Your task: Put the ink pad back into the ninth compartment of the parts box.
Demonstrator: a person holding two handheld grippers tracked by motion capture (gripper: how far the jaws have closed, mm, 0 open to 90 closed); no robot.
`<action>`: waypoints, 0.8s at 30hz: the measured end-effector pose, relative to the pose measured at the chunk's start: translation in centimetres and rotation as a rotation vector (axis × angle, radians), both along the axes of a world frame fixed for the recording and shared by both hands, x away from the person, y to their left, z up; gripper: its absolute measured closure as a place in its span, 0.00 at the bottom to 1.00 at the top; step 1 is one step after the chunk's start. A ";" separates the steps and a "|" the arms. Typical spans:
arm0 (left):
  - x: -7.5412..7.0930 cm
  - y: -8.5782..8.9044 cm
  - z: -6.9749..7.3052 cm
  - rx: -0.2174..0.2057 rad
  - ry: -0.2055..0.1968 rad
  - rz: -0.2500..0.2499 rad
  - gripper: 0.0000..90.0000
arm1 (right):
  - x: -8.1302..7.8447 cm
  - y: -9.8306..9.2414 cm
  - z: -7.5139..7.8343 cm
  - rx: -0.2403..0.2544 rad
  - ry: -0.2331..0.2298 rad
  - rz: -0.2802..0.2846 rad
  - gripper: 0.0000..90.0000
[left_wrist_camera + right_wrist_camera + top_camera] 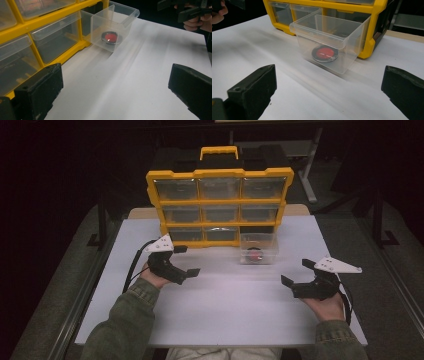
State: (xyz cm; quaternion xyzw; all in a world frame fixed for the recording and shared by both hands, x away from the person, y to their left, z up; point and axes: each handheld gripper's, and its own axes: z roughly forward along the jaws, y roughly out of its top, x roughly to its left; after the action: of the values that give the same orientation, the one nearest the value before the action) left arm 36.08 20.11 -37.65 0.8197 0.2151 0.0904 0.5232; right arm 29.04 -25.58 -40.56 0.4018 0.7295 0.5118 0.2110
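Drawer (258,248) first, since it is what my grippers face: a clear plastic bin pulled out of the bottom-right slot of the yellow organizer (218,200), sitting on the white table (220,305) just in front of that slot, its far end still at or just inside the frame as far as I can tell from the right gripper view. Its long axis runs near to far, in line with the slot, and its handle lip points toward me at the near end. The other eight drawers look seated flush.

My read on progress: the drawer is out and something already lies in it, so what is left is either lifting that piece out or pushing the drawer home; neither has begun.

Going down in size, my left gripper (186,261) hangs near the organizer's lower-left corner, jaws wide apart and holding nothing. My right gripper (296,273) hovers to the right of the drawer and nearer to me, well apart from it, jaws likewise spread and empty.

Smallest is the round red disc (324,53) with a dark rim, lying flat on the drawer floor toward its near end; being round, it points no particular way
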 end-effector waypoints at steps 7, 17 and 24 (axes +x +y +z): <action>-0.6 1.6 -0.3 -0.025 -0.014 0.043 0.00 | -0.1 0.0 0.0 0.002 -0.001 -0.004 0.00; -1.2 4.7 -0.8 -0.085 -0.029 0.132 0.00 | -0.1 0.1 -0.1 -0.003 0.003 -0.006 0.00; -1.3 6.1 -1.2 -0.085 -0.046 0.189 0.00 | -0.1 0.0 -0.1 -0.002 0.004 -0.006 0.00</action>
State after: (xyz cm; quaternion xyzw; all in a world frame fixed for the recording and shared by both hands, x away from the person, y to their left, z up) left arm 34.77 26.23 -38.87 0.7704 0.2831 0.1489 0.5515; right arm 28.98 -25.55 -40.65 0.4049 0.7292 0.5096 0.2112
